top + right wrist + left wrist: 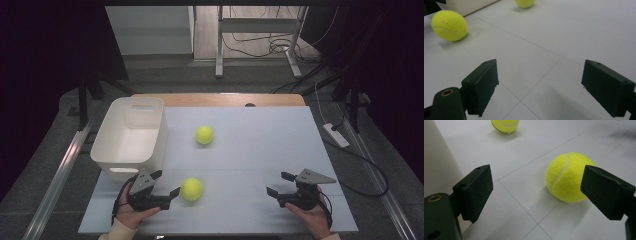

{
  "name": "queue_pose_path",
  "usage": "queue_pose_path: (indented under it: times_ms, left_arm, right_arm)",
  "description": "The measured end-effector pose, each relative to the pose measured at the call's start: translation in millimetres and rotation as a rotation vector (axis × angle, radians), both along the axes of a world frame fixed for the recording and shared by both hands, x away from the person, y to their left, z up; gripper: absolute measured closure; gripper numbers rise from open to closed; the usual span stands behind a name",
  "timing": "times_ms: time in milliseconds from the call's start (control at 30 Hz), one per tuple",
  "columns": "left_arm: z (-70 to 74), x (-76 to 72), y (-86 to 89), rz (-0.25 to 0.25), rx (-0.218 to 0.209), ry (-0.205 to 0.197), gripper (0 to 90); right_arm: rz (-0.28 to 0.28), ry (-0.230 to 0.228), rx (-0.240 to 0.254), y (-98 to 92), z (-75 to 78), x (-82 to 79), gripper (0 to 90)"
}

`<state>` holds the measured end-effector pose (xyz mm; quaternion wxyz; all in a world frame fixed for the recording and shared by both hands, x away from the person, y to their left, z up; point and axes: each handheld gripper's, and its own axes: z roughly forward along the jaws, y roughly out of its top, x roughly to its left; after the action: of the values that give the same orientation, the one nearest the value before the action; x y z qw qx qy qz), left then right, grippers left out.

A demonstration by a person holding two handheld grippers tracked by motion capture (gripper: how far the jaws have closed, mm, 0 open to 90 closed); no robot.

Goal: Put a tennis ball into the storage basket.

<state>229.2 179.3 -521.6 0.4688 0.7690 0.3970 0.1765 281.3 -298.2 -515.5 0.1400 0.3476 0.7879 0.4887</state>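
White tabletop (pixel 260 150): both balls out of bin (pixel 131 137), near ball (pixel 192 189) at 3 o'clock beside spread left gripper (pixel 166 184), far ball (pixel 204 135) at 12, right gripper (pixel 280 183) spread, idle, nothing binned yet.

This looks like a lab or test room set up for recording, not a home. A plain white board (pixel 250 150) covers a wooden table (pixel 220 99), laid out as a bare work surface well beyond the fingers (pixel 157 175) of the hand-held grippers. Farther off still, a grey floor (pixel 200 75) carries loose cables (pixel 260 47) running around the metal legs of a bench or desk frame (pixel 257 35). A white power strip (pixel 336 135) lies on the floor off to the right of the table. Metal rails (pixel 60 175) run along both sides, and dark curtains or screens (pixel 45 75) close the space in.
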Motion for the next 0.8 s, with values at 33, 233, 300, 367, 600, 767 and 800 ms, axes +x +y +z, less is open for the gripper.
queue_pose_path:
  times_ms: [33,233,300,367,600,767,800]
  left_arm:
    - [0.3,-0.5,-0.1,0.0,0.001,0.0,12.0]
    - [4.5,-3.3,-1.3,-0.001,0.002,0.005,12.1]
    - [6.9,-4.3,-1.9,-0.003,-0.006,0.019,12.2]
    - [9.3,-5.0,-2.1,-0.004,-0.002,0.025,12.3]
    - [15.4,-5.7,-1.0,0.008,-0.019,0.051,12.6]
    - [19.4,-5.1,-1.0,0.011,-0.013,0.052,12.7]
    - [19.8,-5.2,-1.5,0.012,-0.016,0.057,12.8]
  right_arm:
    - [0.0,0.0,0.0,0.0,0.0,0.0,13.8]
    - [-0.004,-0.003,0.009,-0.4,1.1,0.4,14.1]
    - [-0.002,-0.003,0.007,-0.2,1.2,0.3,14.1]
    - [0.0,-0.004,0.002,0.0,1.2,0.0,14.2]
    - [-0.003,0.0,0.022,1.0,2.6,-1.1,14.6]
    - [0.007,-0.003,0.012,1.7,2.1,-2.4,14.6]
    - [0.009,-0.004,0.013,1.4,2.3,-2.3,14.6]
